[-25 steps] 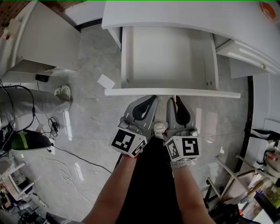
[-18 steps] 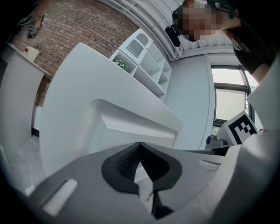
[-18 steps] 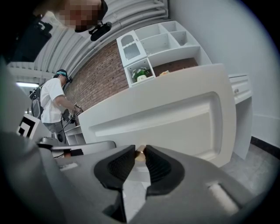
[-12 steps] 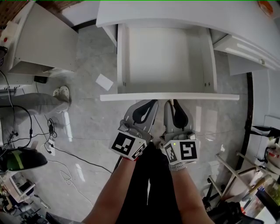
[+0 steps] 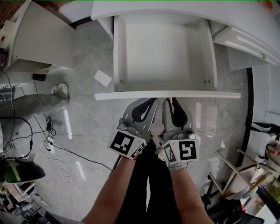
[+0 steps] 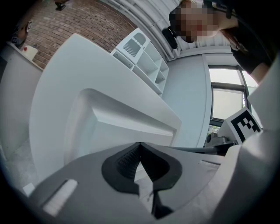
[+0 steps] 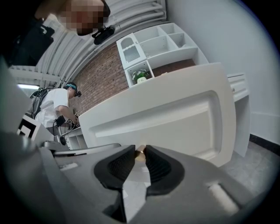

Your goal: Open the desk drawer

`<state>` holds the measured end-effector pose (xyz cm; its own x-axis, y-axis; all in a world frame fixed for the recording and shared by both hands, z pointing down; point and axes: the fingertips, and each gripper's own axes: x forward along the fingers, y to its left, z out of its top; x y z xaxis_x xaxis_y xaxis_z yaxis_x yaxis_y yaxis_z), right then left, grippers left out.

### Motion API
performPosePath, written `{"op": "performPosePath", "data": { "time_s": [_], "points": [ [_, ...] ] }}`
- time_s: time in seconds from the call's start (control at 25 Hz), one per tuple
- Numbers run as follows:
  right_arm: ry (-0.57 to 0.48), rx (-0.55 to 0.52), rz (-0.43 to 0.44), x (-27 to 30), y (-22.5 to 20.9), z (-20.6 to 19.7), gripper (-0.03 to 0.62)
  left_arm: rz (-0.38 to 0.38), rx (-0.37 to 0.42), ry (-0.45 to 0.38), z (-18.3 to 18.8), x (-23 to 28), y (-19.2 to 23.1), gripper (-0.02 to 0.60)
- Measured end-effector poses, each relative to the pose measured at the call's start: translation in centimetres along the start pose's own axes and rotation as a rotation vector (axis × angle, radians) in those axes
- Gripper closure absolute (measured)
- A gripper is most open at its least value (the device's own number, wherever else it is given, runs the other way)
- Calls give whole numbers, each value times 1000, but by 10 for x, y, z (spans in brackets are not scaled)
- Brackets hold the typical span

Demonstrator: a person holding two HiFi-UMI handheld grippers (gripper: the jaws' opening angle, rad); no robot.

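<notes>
**Drawer out over the grey floor, right jaws on its knob**

The head view looks down on a pale grey, glossy stone floor (image 5: 92, 127). A white tabletop (image 5: 175, 8) runs along the upper edge, and a white cabinet (image 5: 43, 39) stands to the left. A white sheet of paper (image 5: 103, 78) lies on the floor, and black cables (image 5: 30, 131) trail near the left edge. The leg and shoe of another person (image 5: 61, 91) show there as well.

The desk drawer (image 5: 131, 95) stands pulled out from under the tabletop, and its white inside is bare. Its front panel is just ahead of both grippers.

Both forearms reach forward side by side, close together. The left gripper (image 5: 151, 101) points up at the underside of the front panel, and its jaws are closed tip to tip on nothing. The right gripper (image 5: 171, 100) has its jaws pressed onto a small brass-coloured knob (image 7: 140, 152) on the drawer front.
</notes>
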<state>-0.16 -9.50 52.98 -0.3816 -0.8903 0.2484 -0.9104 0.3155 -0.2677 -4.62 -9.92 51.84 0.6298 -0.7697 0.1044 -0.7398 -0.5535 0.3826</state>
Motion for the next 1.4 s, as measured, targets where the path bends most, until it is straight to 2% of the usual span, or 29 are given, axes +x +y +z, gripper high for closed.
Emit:
{"op": "performPosePath", "data": {
  "time_s": [0.64,1.16,1.4],
  "points": [
    [18,-19,14,-20,13,-11,522,19,2,8,-3,-24,-11,578],
    [30,-23,21,-25,14,-16,519,70,-20,-5,-6,-40,-10,578],
    [72,-46,68,-30,13,-22,514,88,-20,-2,-5,-46,-10,578]
  ]
}}
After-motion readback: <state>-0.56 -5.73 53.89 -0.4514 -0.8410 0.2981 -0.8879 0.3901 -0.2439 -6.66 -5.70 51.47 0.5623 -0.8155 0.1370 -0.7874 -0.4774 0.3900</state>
